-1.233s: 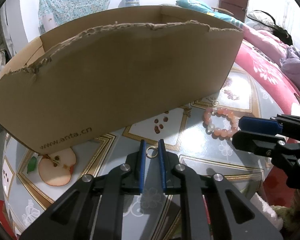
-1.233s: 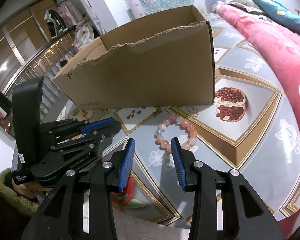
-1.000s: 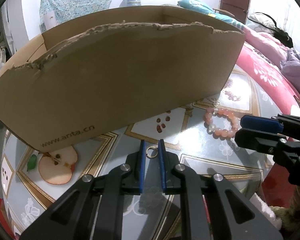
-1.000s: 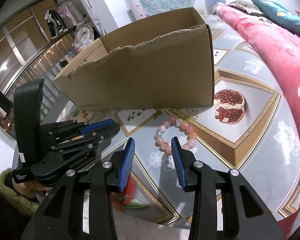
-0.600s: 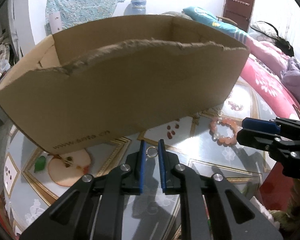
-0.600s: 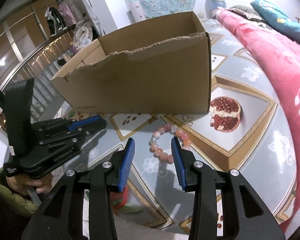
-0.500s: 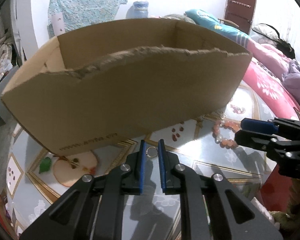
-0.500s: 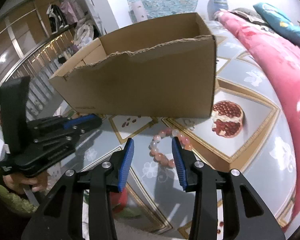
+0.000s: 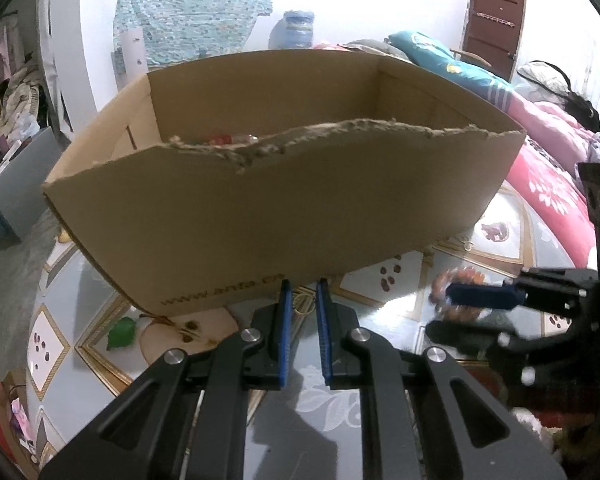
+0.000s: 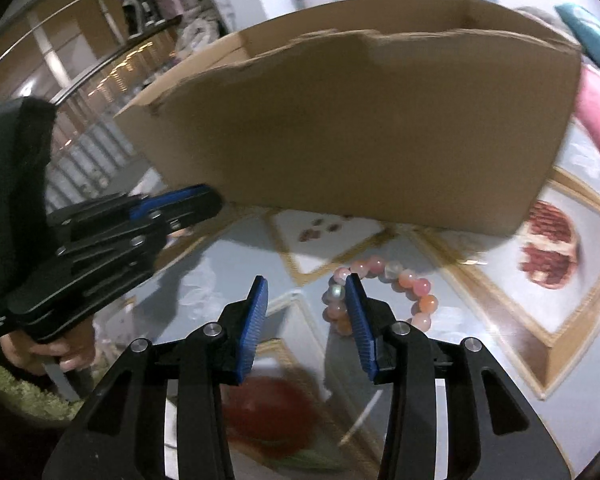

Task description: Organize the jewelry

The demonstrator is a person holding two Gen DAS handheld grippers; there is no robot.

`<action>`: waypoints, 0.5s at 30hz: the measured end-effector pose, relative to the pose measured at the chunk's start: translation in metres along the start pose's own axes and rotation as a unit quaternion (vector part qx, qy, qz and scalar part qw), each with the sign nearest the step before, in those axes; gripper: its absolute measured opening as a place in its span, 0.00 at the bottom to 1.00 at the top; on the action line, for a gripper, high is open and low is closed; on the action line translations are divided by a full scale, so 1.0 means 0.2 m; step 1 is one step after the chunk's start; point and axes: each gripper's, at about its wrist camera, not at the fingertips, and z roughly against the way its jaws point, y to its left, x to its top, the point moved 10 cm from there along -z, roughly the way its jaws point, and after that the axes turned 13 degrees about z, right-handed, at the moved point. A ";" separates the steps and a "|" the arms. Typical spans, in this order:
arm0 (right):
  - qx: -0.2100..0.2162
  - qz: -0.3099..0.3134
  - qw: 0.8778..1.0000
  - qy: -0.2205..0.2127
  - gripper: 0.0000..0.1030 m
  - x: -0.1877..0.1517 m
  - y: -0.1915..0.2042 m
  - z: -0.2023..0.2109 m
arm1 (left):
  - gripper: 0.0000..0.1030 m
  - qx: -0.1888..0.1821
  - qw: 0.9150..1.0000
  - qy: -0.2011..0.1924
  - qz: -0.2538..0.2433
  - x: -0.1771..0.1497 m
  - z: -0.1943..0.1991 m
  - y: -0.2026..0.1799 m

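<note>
meanwhile left gripper [image 9: 302,304] pinches a thin gold ring [image 9: 302,305]; right gripper [image 10: 306,300] spread beside pink bead bracelet [image 10: 380,294].

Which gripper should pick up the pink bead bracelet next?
Probably the right gripper: it is open and empty, with the bead bracelet just ahead. The left gripper is shut on a small gold ring.

Box [image 9: 340,208]: plain brown corrugated cardboard, matt, its top edge torn rough and fibrous. Tablecloth [image 10: 500,360]: glossy, smooth, plastic-looking sheet with printed fruit, throwing glare; bracelet [image 10: 404,280] of polished, translucent beads; ring [image 9: 302,304] thin yellow metal. Left gripper [image 9: 302,336] and right gripper [image 10: 306,320]: matt black plastic with bright metal screws, pads [image 10: 256,320] ribbed blue; sleeve [image 10: 20,400] fuzzy green cloth.
</note>
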 end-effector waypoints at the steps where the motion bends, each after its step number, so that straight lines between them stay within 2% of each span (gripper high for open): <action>1: 0.008 0.003 1.000 0.000 0.39 0.00 0.02 0.00 | 0.11 0.002 1.000 -0.001 0.001 0.00 0.00 0.01; 6: 0.017 0.029 0.999 -0.005 0.39 0.00 0.08 0.03 | 0.11 0.007 1.000 -0.001 0.008 0.01 -0.01 0.03; 11: 0.020 -0.003 0.999 -0.032 0.39 0.02 -0.01 0.13 | 0.11 0.006 1.000 0.000 0.008 0.01 -0.01 0.04; 15: 0.003 -0.040 0.998 -0.044 0.39 0.00 -0.15 0.18 | 0.11 0.003 1.000 0.000 0.008 0.00 -0.02 0.03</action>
